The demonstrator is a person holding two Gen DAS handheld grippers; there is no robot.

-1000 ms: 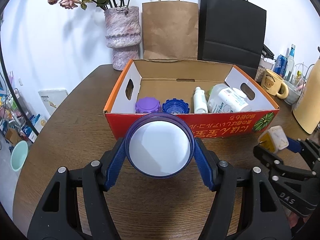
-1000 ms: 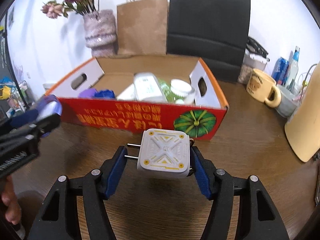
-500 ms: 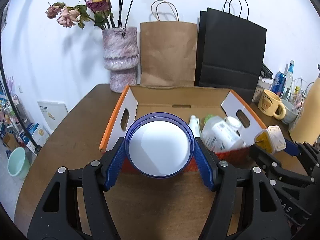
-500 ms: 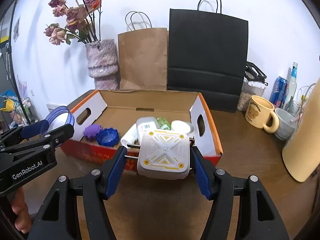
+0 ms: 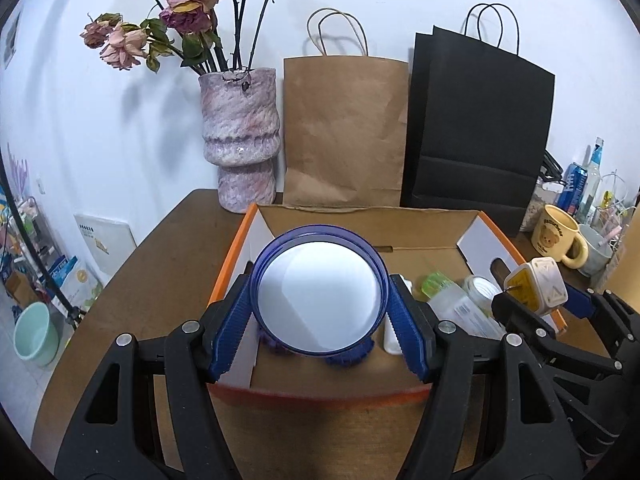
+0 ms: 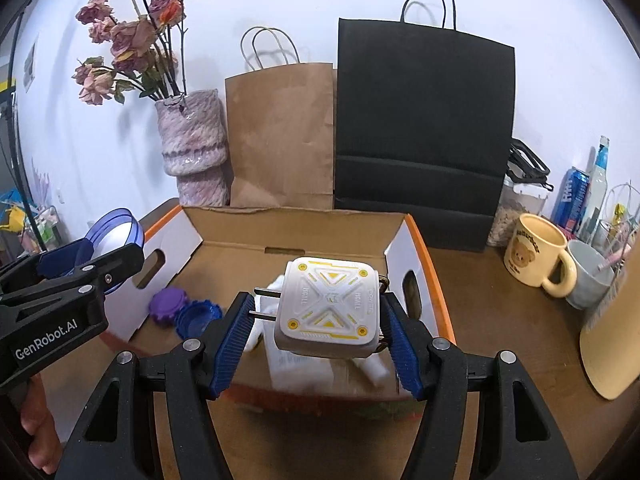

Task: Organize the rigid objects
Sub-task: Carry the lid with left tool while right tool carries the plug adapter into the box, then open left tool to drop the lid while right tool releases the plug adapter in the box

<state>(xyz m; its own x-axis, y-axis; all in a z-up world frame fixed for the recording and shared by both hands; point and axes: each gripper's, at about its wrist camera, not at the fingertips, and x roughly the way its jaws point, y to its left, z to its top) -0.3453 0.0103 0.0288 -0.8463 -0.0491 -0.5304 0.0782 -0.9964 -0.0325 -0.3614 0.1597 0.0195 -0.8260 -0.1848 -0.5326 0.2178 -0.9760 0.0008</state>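
One left hand-held gripper (image 5: 320, 312) pinches one blue-rimmed round lid (image 5: 320, 294) above the cardboard box (image 6: 424, 240). Inside lie two caps – one purple (image 6: 167, 304), one blue (image 6: 199, 317) – and perhaps three blurred white bottles (image 5: 460, 308). One right hand-held gripper (image 6: 320, 328) clamps one white charger (image 6: 329, 304) over the box.

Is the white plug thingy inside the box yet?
Not yet. The plug is still clamped in the right tool, held up above the box, not resting on its floor.
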